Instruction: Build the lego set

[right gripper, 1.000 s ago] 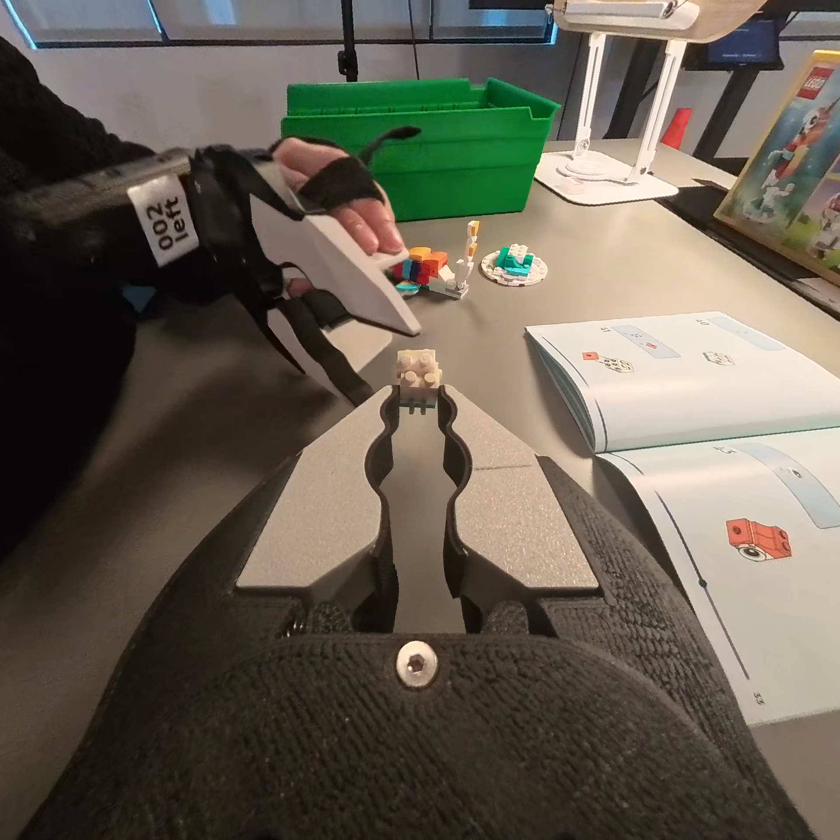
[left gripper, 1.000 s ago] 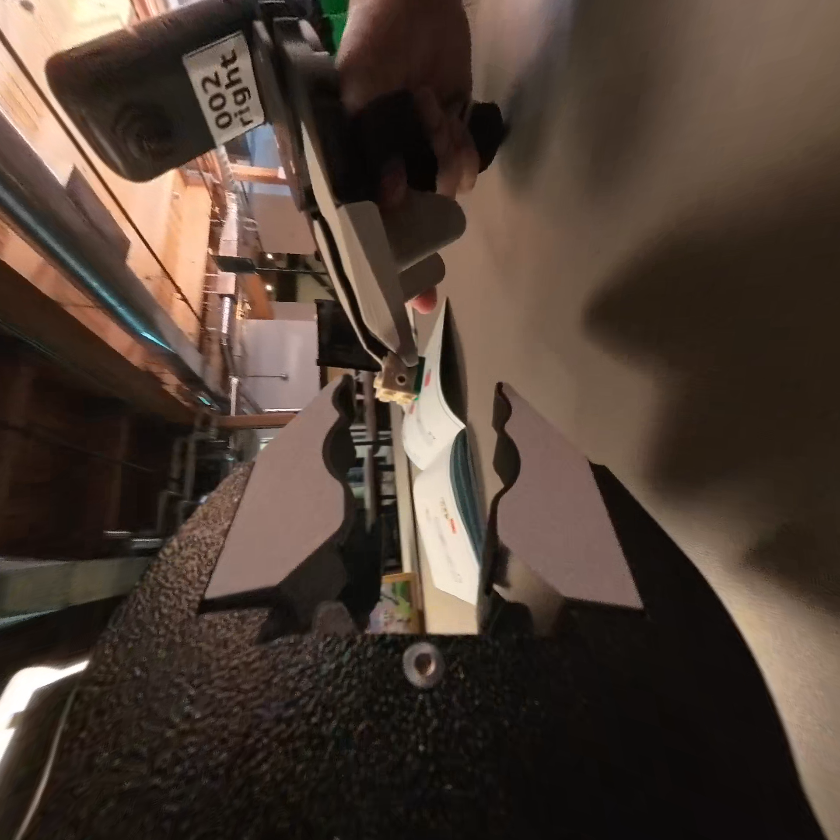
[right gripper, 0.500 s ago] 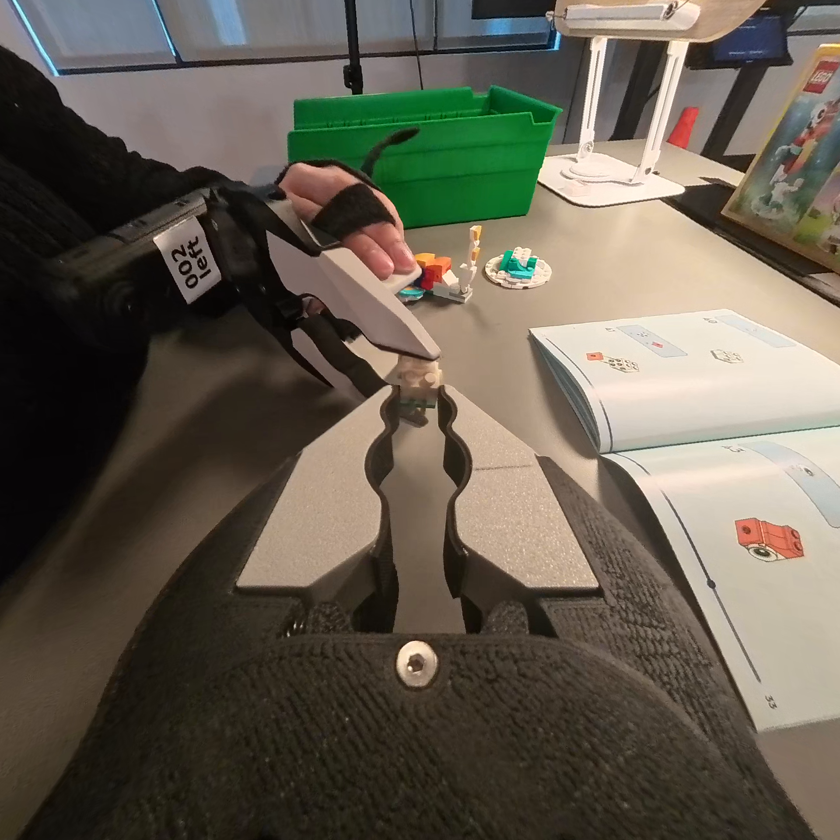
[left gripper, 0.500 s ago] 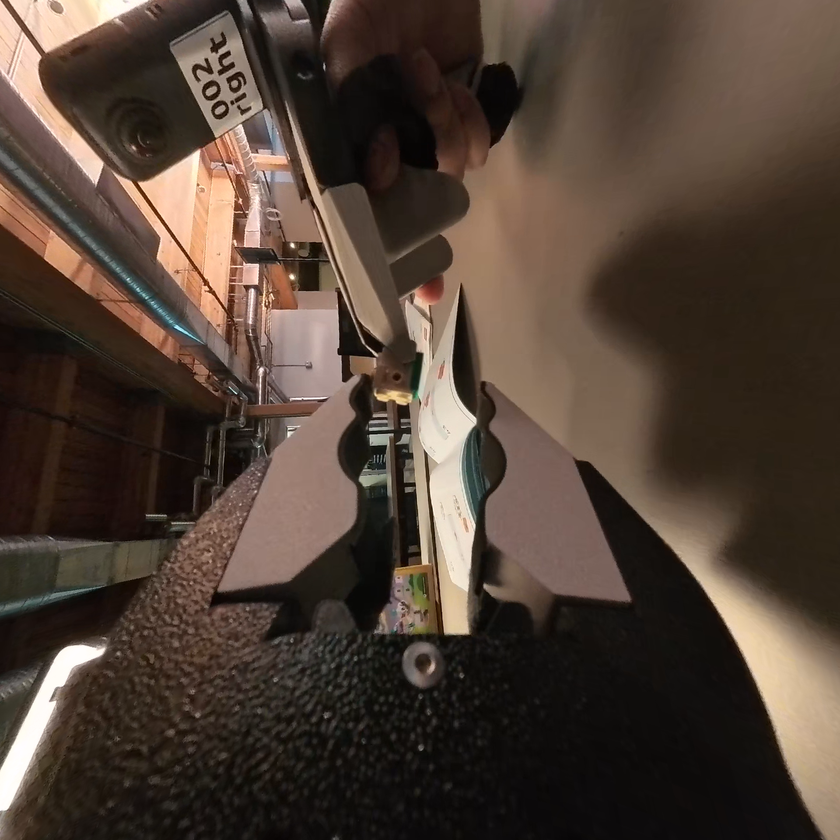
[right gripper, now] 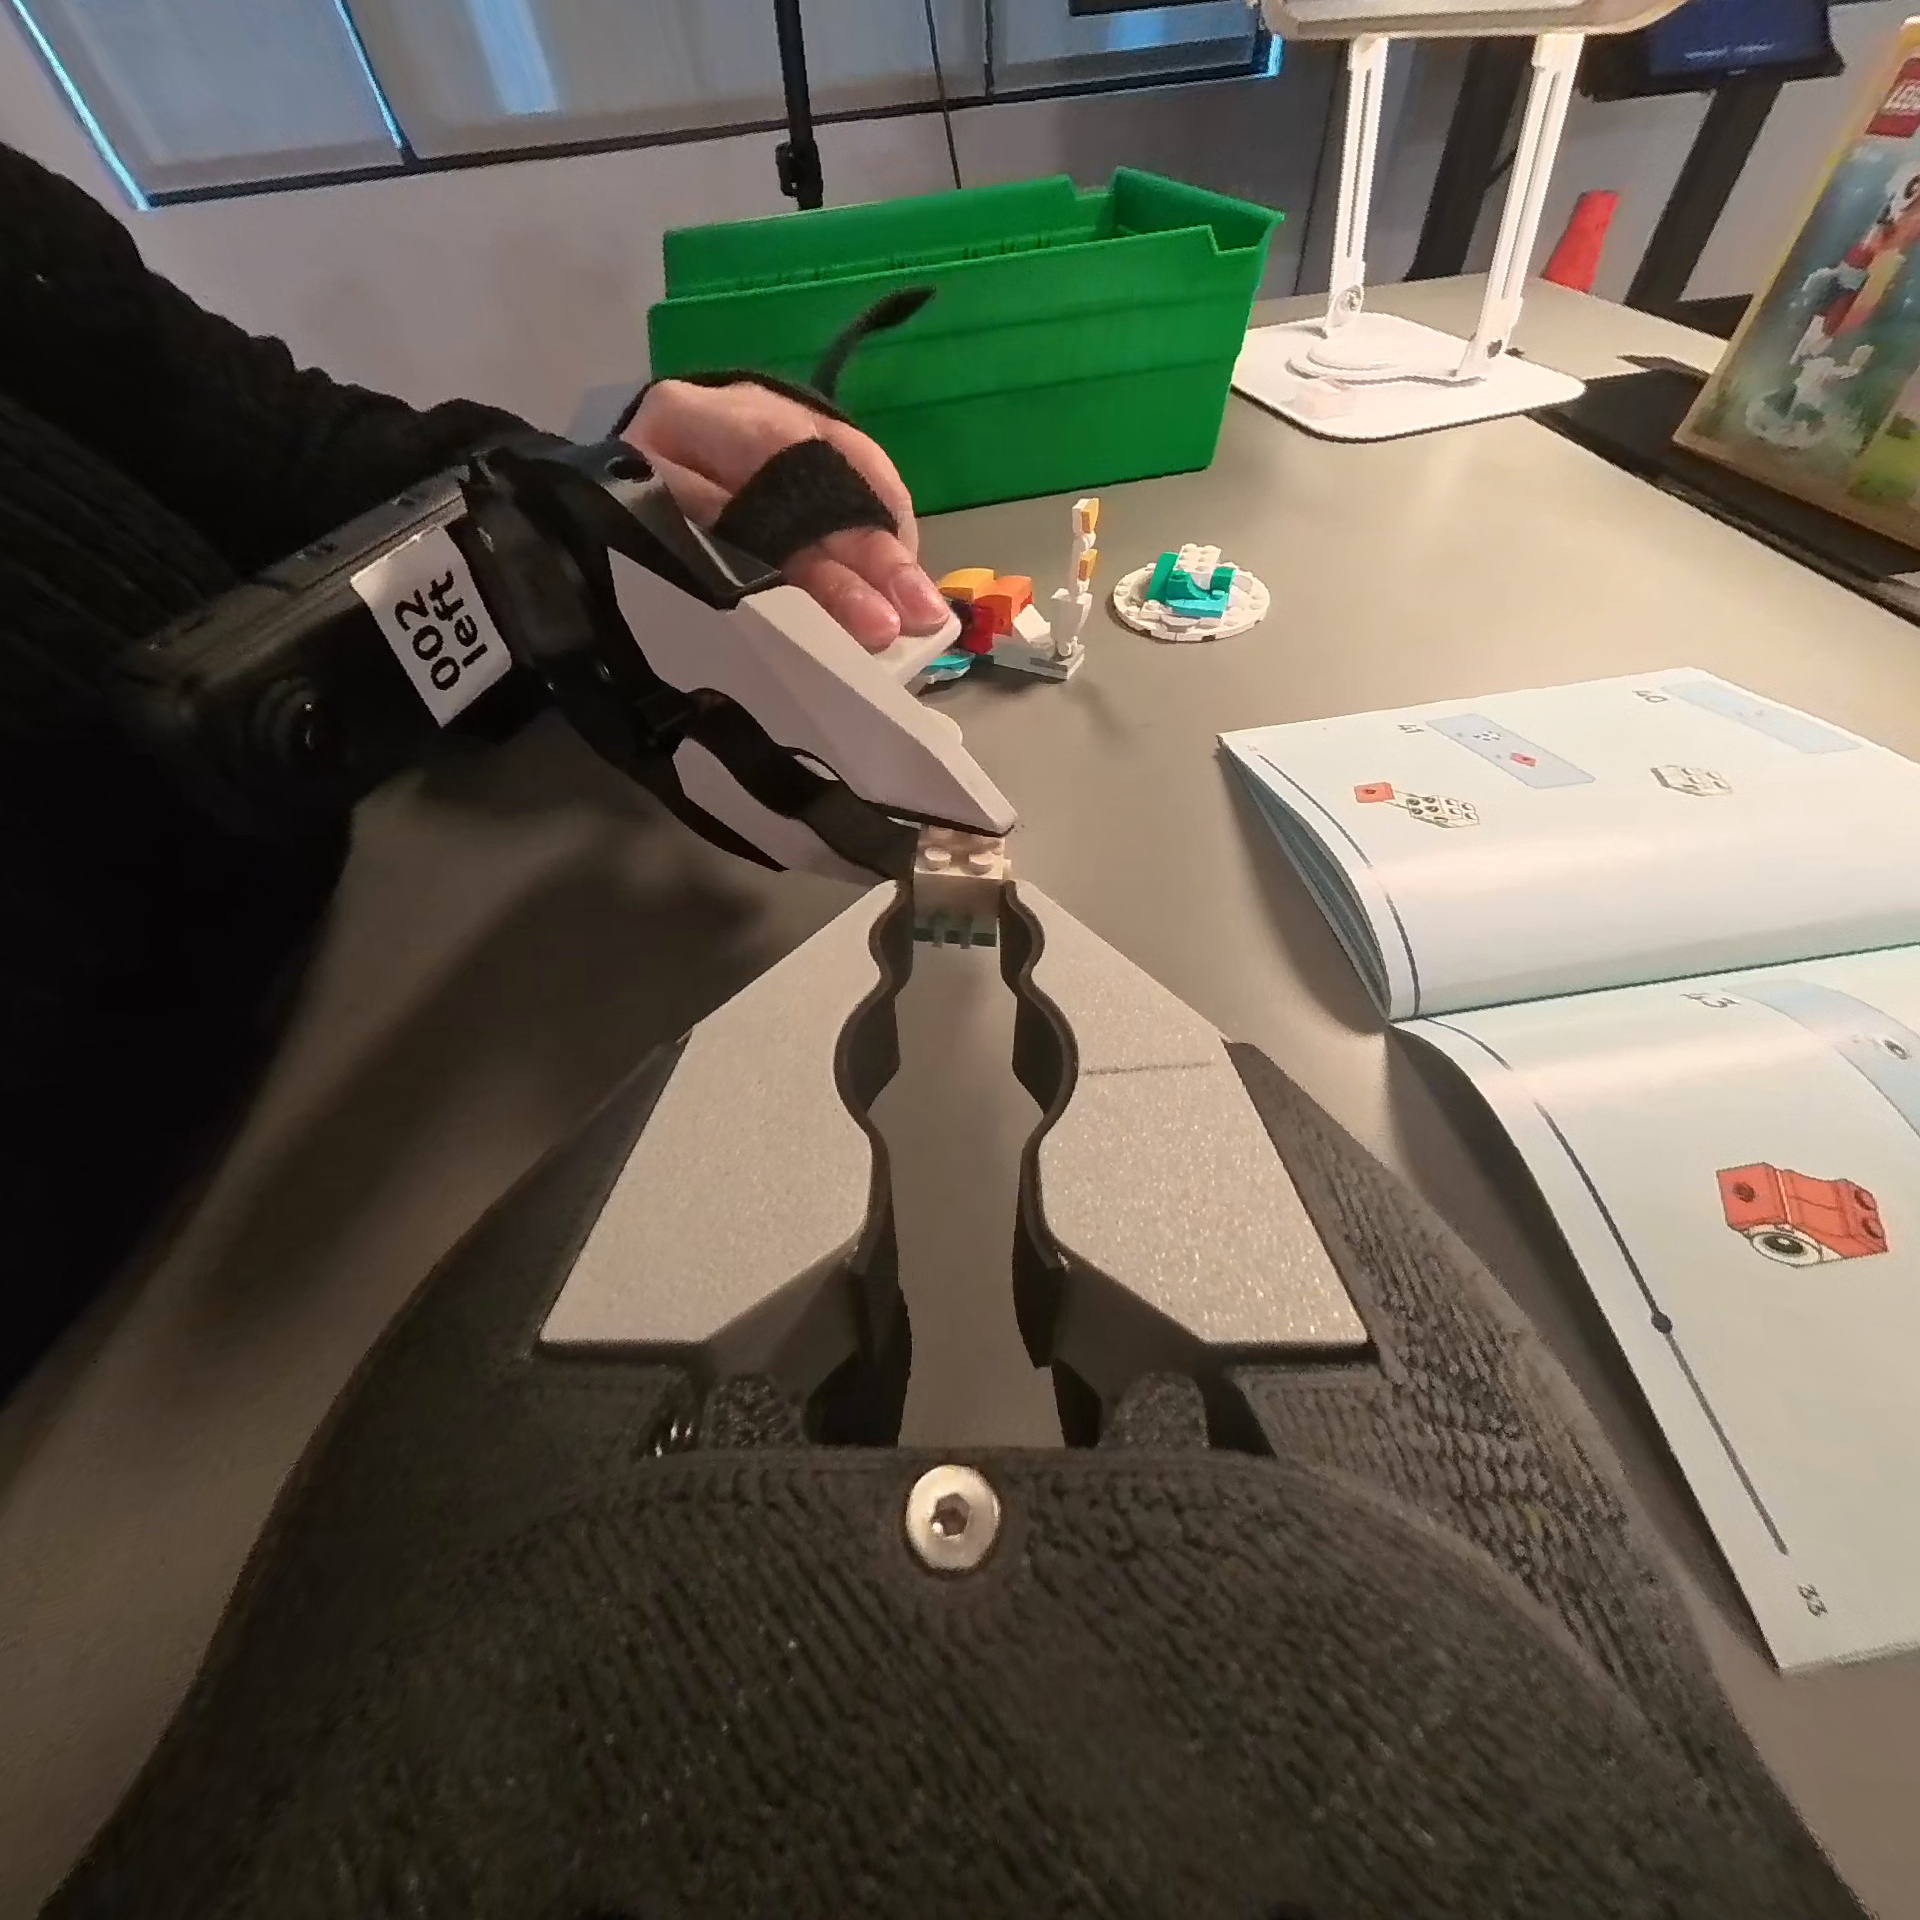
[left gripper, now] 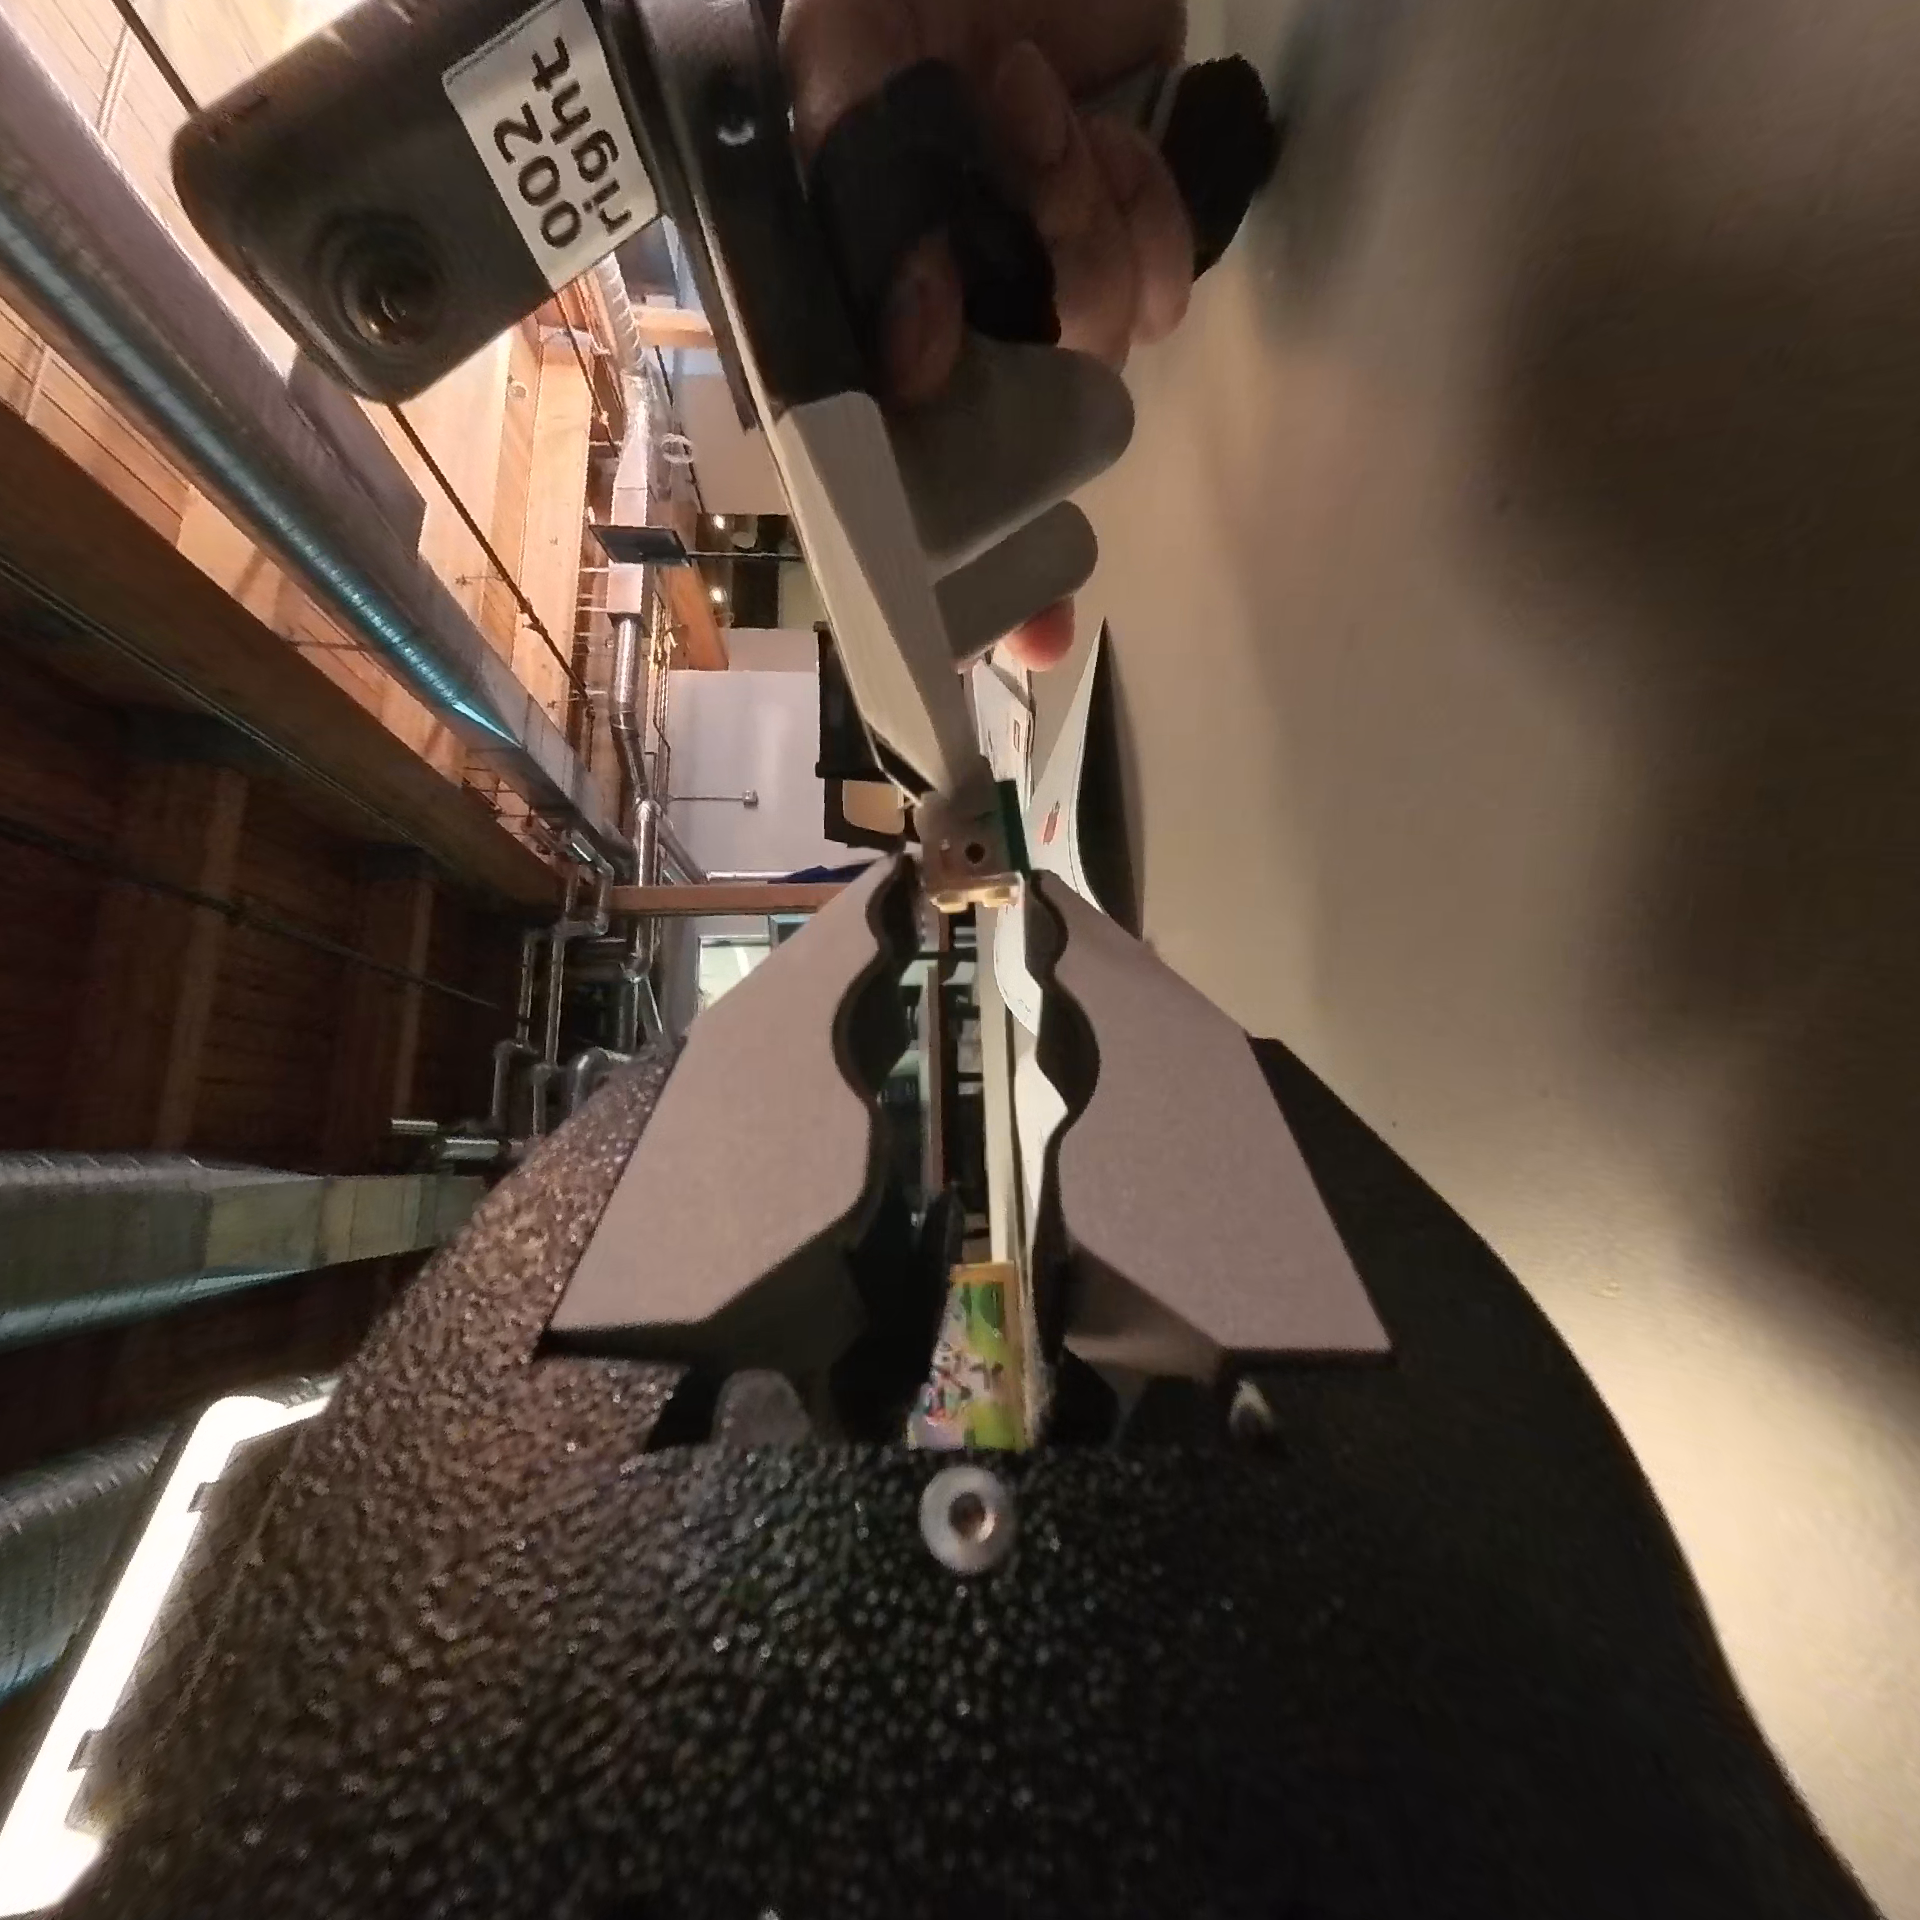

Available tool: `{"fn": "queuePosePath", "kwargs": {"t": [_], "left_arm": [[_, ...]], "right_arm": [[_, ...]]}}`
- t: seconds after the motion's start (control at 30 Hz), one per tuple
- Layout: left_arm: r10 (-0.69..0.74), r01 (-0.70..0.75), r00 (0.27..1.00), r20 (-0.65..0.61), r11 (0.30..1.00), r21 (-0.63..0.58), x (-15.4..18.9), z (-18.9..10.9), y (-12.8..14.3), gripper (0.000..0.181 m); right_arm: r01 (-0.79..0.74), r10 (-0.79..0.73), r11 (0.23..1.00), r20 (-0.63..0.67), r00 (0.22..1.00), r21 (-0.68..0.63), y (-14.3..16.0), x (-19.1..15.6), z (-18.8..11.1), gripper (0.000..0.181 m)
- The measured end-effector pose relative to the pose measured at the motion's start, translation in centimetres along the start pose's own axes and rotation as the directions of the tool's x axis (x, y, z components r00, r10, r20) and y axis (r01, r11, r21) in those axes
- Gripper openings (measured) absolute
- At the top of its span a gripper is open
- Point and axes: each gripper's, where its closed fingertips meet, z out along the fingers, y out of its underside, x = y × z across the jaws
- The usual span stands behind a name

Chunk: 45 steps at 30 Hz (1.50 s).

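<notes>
A small white lego block (right gripper: 961, 871) with a green plate under it is held just above the grey table (right gripper: 1299, 582) by my right gripper (right gripper: 958, 906), which is shut on its lower part. My left gripper (right gripper: 935, 847) comes in from the left, rolled on its side, its upper finger lying on the block's studs. In the left wrist view the block (left gripper: 971, 868) sits between the tips of my left gripper (left gripper: 971, 891), which are closed in on its top and bottom. The right gripper's fingers (left gripper: 940, 727) reach down to the block from above.
An open instruction booklet (right gripper: 1558, 883) lies to the right. Behind are a small colourful build (right gripper: 997, 623), a round white plate with teal bricks (right gripper: 1190, 597), a green bin (right gripper: 956, 343), a white stand (right gripper: 1403, 374) and the set's box (right gripper: 1808, 312). My two grippers' fingertips are within a few centimetres of each other.
My left gripper has moved right to the block and its jaws have narrowed from wide open to closed around it. My right gripper has kept hold of the block.
</notes>
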Motion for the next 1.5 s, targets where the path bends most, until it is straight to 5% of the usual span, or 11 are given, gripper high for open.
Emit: {"fn": "queuePosePath", "kwargs": {"t": [0.7,0.8,0.9,1.23,1.5], "left_arm": [[-0.118,0.115,0.992,-0.044,0.992,-0.058,0.5,0.7,0.8,0.017],[-0.189,0.186,0.978,-0.093,0.982,-0.038,1.1,0.7,0.1,0.035],[-0.239,0.238,0.97,-0.044,0.971,-0.037,0.0,0.8,0.1,0.019],[-0.279,0.277,0.96,-0.011,0.958,-0.07,-0.6,0.5,0.4,0.02],[-0.314,0.31,0.948,-0.042,0.947,-0.091,-0.6,0.6,0.6,0.017]], "right_arm": [[-0.191,0.192,0.981,-0.021,0.981,0.022,0.0,1.2,0.3,0.014],[-0.242,0.242,0.97,0.002,0.97,0.04,-0.2,1.1,0.4,0.014],[-0.261,0.261,0.964,0.015,0.965,0.054,-0.3,1.0,0.5,0.014],[-0.342,0.338,0.933,0.052,0.94,0.112,-1.0,1.1,0.5,0.015],[-0.247,0.25,0.962,-0.01,0.968,0.114,-1.1,1.2,0.5,0.015]]}}
